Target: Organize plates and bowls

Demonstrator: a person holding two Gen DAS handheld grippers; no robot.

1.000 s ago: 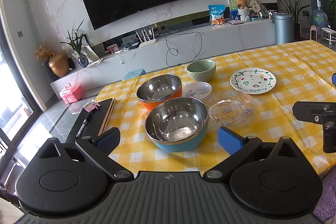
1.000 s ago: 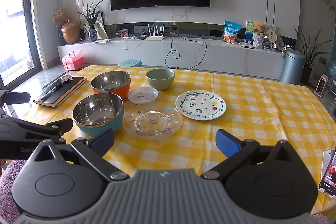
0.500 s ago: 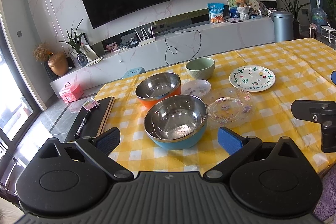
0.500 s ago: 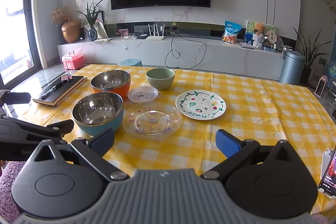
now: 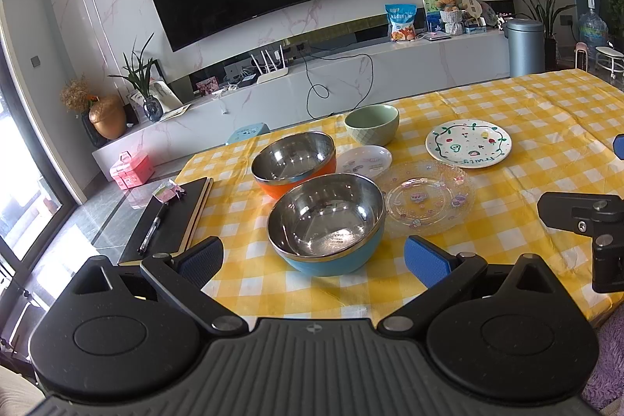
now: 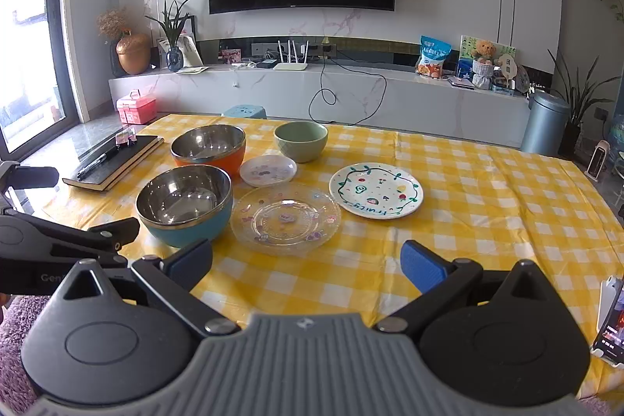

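Two grippers spread wide and empty — left gripper (image 5: 314,254) just short of the blue steel bowl (image 5: 327,223), right gripper (image 6: 306,260) near the clear glass plate (image 6: 285,218), orange steel bowl (image 5: 293,160), green bowl (image 6: 300,140) and painted plate (image 6: 376,190) farther back on the yellow-checked counter (image 6: 487,190).

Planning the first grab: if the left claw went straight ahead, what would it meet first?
Probably the blue bowl, centred just beyond the open left claw; depth is hard to judge.
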